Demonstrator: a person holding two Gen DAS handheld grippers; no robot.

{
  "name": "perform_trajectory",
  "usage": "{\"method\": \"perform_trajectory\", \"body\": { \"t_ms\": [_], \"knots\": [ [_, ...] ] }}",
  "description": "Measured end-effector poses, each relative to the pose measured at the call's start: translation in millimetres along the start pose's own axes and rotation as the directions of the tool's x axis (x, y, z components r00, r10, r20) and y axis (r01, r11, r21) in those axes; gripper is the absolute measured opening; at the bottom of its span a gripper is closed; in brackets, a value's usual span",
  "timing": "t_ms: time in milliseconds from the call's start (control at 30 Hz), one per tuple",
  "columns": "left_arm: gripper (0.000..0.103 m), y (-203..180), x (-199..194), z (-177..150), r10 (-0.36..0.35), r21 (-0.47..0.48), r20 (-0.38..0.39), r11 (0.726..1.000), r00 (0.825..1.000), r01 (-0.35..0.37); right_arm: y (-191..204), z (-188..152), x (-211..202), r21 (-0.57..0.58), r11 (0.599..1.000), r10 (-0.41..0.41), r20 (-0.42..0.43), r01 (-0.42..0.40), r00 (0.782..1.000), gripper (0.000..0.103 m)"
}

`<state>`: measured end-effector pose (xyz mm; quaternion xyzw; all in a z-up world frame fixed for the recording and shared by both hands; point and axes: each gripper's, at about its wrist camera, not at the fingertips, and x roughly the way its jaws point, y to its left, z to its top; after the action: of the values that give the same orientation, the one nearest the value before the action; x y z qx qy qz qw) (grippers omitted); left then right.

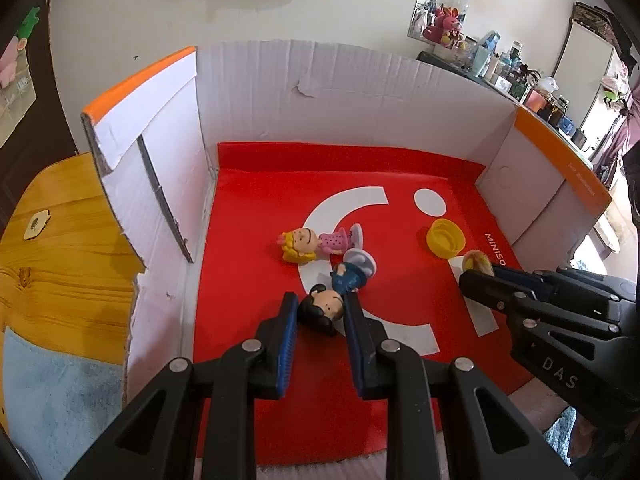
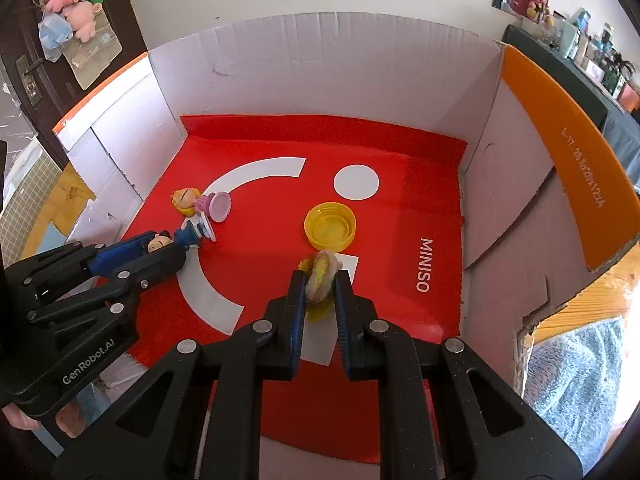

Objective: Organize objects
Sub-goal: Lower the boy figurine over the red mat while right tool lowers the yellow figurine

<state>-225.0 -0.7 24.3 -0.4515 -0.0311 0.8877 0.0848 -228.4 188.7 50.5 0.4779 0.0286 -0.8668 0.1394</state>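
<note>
Risk, left side: the left gripper [image 1: 320, 312] is clamped on the round head only of the dark-haired plastic figurine in a blue outfit [image 1: 336, 292]. The body and white disc base project beyond the fingertips, unsupported. A curved, glossy head gives little contact area, so the figurine is likely to pivot or slip out under a quick lift. Its base lies just beside the blonde plastic figurine in a pink dress [image 1: 316, 242], which may be dragged or knocked.

Risk, right side: the right gripper [image 2: 319, 280] has its fingers closed on a small round beige toy with yellow-green markings [image 2: 320, 274], gripped edge-on near the fingertips. A shallow hold of this kind can let the toy roll out. The yellow plastic cap [image 2: 330, 226], lying open side up, sits near, just beyond the tips, and can be struck by a forward motion.

All items are on the red printed sheet [image 2: 256, 200] lining the white cardboard box [image 2: 320, 68], whose walls restrict sideways withdrawal.
</note>
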Motion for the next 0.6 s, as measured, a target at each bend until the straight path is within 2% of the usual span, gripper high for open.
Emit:
{"method": "perform_trajectory", "body": {
  "t_ms": [600],
  "knots": [
    [0.024, -0.8, 4.0, 2.5, 0.005, 0.004, -0.001, 1.0, 1.0, -0.005, -9.3, 0.4, 3.4, 0.023, 1.0, 0.006, 0.001, -0.006, 1.0, 0.014]
  ]
}}
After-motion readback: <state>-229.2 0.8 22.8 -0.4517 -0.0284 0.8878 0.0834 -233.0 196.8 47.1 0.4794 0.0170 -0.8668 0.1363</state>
